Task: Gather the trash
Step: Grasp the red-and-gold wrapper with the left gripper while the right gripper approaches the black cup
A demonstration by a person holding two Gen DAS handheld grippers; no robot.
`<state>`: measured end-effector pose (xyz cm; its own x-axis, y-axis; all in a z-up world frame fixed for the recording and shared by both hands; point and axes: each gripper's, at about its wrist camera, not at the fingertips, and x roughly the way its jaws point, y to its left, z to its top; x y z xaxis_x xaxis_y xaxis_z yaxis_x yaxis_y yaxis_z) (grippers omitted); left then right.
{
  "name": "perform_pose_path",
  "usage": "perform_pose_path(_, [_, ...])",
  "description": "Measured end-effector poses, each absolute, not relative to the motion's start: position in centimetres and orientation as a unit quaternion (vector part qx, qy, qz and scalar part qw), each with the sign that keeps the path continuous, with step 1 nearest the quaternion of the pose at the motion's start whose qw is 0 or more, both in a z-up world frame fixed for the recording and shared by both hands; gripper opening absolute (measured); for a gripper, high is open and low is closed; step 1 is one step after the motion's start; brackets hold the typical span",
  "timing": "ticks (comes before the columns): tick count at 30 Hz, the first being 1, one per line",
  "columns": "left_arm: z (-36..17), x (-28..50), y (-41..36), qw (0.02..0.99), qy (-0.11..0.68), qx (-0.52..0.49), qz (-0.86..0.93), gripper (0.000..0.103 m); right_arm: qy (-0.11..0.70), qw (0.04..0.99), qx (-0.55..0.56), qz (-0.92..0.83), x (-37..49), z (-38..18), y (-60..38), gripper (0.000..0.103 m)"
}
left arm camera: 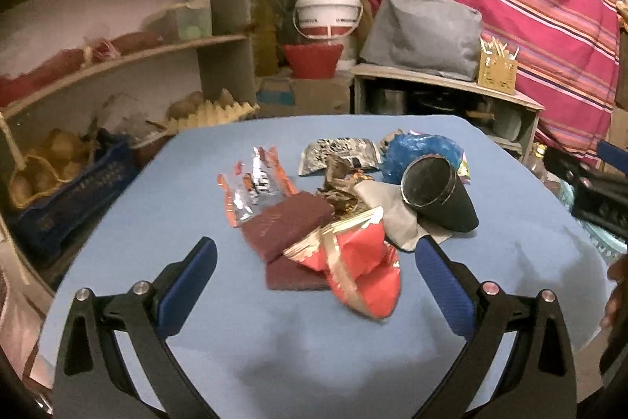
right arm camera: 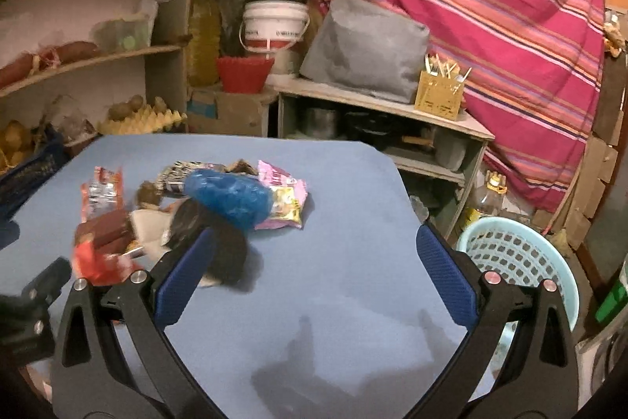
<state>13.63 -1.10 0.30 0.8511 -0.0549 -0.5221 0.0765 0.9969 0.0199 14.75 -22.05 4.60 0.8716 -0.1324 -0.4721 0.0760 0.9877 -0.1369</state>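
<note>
A heap of trash lies on the blue table (left arm camera: 165, 207): a red snack wrapper (left arm camera: 361, 269), a maroon packet (left arm camera: 286, 222), a torn foil wrapper (left arm camera: 255, 183), a silver foil bag (left arm camera: 337, 152), a blue plastic bag (left arm camera: 420, 148) and a black paper cup (left arm camera: 435, 195) on its side. My left gripper (left arm camera: 316, 254) is open, its jaws on either side of the red wrapper, above the table. My right gripper (right arm camera: 316, 242) is open and empty, right of the heap; the blue bag (right arm camera: 231, 199) and a pink wrapper (right arm camera: 282, 179) lie ahead of it.
A light blue basket (right arm camera: 518, 258) stands on the floor by the table's right edge. Shelves (left arm camera: 129, 57) with food and an egg tray stand at the left. A low shelf with a grey bag (right arm camera: 365, 57) and a striped pink cloth (right arm camera: 490, 6) are behind.
</note>
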Motion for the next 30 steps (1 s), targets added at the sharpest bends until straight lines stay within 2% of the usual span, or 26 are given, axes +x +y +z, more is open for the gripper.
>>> perform_pose_path(10, [-2.4, 17.2, -1.9, 0.952, 0.3, 0.031, -0.048, 0.097, 0.292, 0.954, -0.02, -0.056, 17.7, 1.3, -24.5, 0.099])
perform_pose_path(11, [-2.3, 17.3, -1.9, 0.952, 0.3, 0.032, -0.049, 0.094, 0.291, 0.955, -0.023, -0.054, 17.7, 1.3, -24.3, 0.099])
perform_pose_path(15, [-2.7, 18.2, -1.8, 0.944, 0.321, 0.025, -0.068, 0.057, 0.29, 0.956, -0.035, -0.042, 17.7, 1.1, -23.1, 0.099])
perform_pose_path(17, [-2.9, 18.4, -1.9, 0.943, 0.325, 0.025, -0.072, 0.053, 0.292, 0.955, -0.037, -0.035, 17.8, 0.9, -22.5, 0.099])
perform_pose_path(19, [-2.6, 18.1, -1.8, 0.944, 0.318, 0.03, -0.079, 0.043, 0.296, 0.954, -0.037, -0.027, 18.0, 0.8, -21.9, 0.099])
perform_pose_path(30, [2.0, 17.9, 0.9, 0.958, 0.278, 0.014, -0.065, 0.041, 0.287, 0.958, -0.021, 0.013, 19.1, 1.7, -19.0, 0.099])
